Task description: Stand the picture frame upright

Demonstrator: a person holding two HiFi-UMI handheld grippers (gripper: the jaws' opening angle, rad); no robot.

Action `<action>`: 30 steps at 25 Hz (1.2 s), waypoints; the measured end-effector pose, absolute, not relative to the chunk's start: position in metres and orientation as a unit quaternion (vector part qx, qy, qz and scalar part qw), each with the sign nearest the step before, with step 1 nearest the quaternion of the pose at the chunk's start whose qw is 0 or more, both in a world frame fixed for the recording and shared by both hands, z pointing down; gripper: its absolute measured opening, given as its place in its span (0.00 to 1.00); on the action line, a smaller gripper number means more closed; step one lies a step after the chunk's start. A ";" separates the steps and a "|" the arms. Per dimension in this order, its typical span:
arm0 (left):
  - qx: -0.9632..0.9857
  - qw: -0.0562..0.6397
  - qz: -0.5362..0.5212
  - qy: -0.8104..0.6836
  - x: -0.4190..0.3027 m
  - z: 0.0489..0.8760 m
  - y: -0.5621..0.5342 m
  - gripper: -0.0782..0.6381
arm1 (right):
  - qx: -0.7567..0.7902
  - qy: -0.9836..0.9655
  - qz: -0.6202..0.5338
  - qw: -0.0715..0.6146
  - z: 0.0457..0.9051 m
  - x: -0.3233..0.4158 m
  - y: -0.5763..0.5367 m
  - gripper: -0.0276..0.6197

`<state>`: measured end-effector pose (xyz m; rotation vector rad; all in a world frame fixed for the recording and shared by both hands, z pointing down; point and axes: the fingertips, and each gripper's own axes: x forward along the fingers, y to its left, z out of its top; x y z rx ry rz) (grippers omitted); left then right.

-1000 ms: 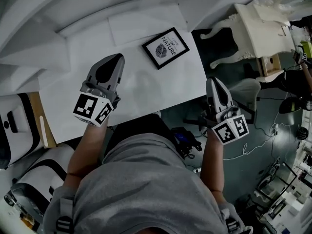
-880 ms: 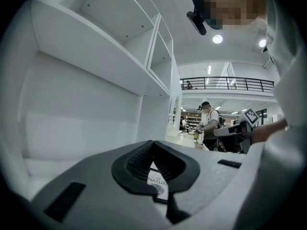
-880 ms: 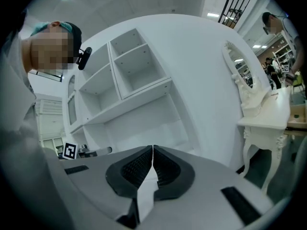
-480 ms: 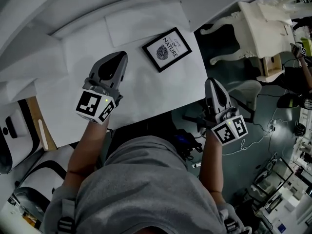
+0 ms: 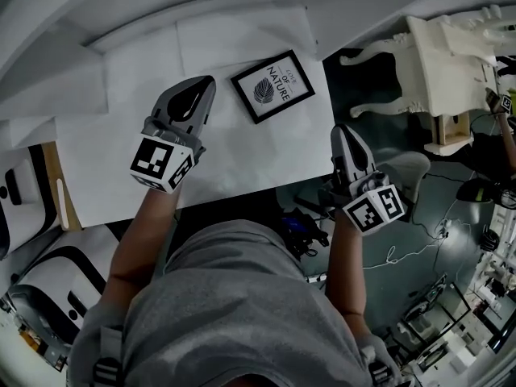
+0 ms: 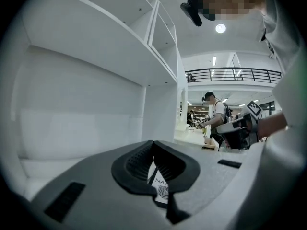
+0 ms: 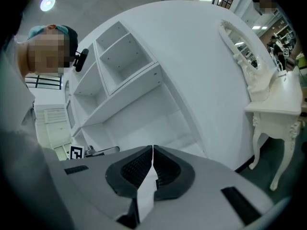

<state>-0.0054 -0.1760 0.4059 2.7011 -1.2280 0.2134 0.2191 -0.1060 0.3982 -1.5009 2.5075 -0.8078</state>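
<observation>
the picture frame lies flat and face up on the white table, toward its far right corner. the left gripper hovers over the table just beside the frame, jaws pressed together on nothing. the right gripper hangs off the table's right edge, well clear of the frame, jaws likewise closed and empty.
</observation>
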 end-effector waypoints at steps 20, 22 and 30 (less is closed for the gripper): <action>0.908 0.111 0.170 -0.365 0.078 0.494 -0.241 0.12 | -0.455 0.822 -0.343 0.005 0.488 0.258 -0.162 0.09; 0.909 0.113 0.180 -0.360 0.084 0.504 -0.245 0.12 | -0.448 0.818 -0.360 -0.001 0.501 0.259 -0.164 0.09; 0.907 0.144 0.203 -0.338 0.104 0.545 -0.269 0.12 | -0.423 0.806 -0.406 -0.085 0.580 0.252 -0.169 0.09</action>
